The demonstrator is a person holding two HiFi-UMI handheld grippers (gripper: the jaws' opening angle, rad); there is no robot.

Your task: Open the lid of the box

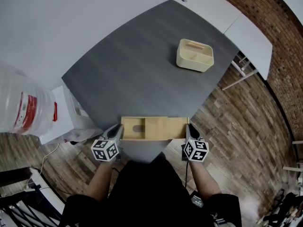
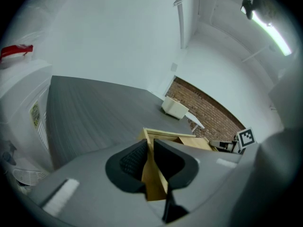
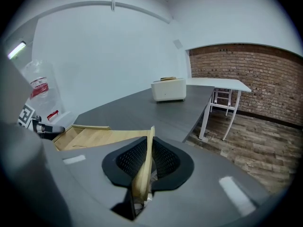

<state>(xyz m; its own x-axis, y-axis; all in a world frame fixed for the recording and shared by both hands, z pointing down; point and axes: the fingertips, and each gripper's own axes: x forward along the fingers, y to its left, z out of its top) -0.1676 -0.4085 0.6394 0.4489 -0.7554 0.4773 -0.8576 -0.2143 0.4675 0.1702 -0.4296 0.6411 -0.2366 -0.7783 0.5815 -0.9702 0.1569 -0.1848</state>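
Observation:
A flat wooden box (image 1: pixel 135 129) lies at the near corner of the grey table (image 1: pixel 142 60), its long side running left to right. Its sliding lid (image 1: pixel 165 128) covers the right part, and the left end shows an open hollow. My left gripper (image 1: pixel 120 131) is shut on the box's left end wall (image 2: pixel 152 167). My right gripper (image 1: pixel 188 130) is shut on the thin wooden edge at the right end (image 3: pixel 144 164); I cannot tell whether that edge is lid or wall. In the right gripper view the pale lid (image 3: pixel 104 137) stretches away toward the left gripper.
A cream handled caddy (image 1: pixel 195 55) stands far back on the table toward the right. A white table (image 1: pixel 246 37) adjoins the far right corner. A large clear water jug (image 1: pixel 19 103) sits on a white stand to the left. Wood floor lies beyond the table's near edges.

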